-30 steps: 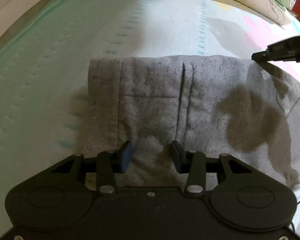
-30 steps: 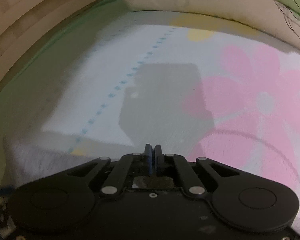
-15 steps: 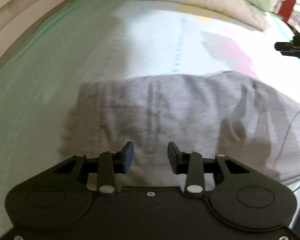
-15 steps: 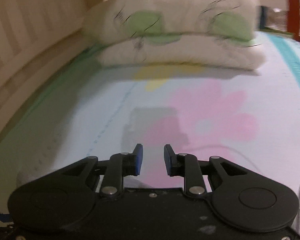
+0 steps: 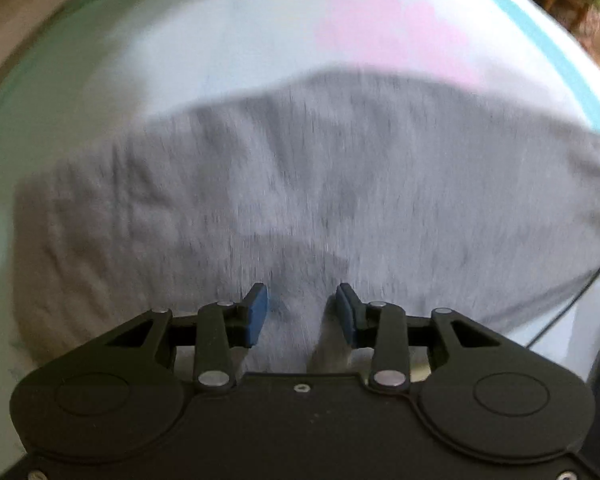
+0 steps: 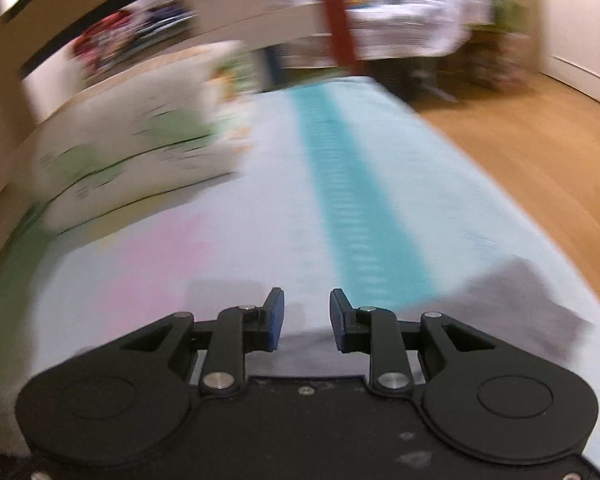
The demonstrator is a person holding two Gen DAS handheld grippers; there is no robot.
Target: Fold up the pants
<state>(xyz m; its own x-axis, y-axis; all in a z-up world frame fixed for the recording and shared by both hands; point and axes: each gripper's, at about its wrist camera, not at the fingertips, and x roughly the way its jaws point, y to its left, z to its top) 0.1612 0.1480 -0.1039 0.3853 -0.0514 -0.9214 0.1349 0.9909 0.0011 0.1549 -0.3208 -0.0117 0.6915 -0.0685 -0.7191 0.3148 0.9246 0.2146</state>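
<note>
One pair of grey pants (image 5: 340, 184) lies across one bed sheet (image 5: 228, 56), and that's the only garment on it. Two grippers show, the left gripper (image 5: 302, 314) and the right gripper (image 6: 306, 320), each with two blue pads. Two pillows (image 6: 132, 152) sit stacked at the head. One teal stripe (image 6: 352, 200), one pink flower print (image 6: 152, 264), one thin black cable (image 5: 572, 300).
</note>
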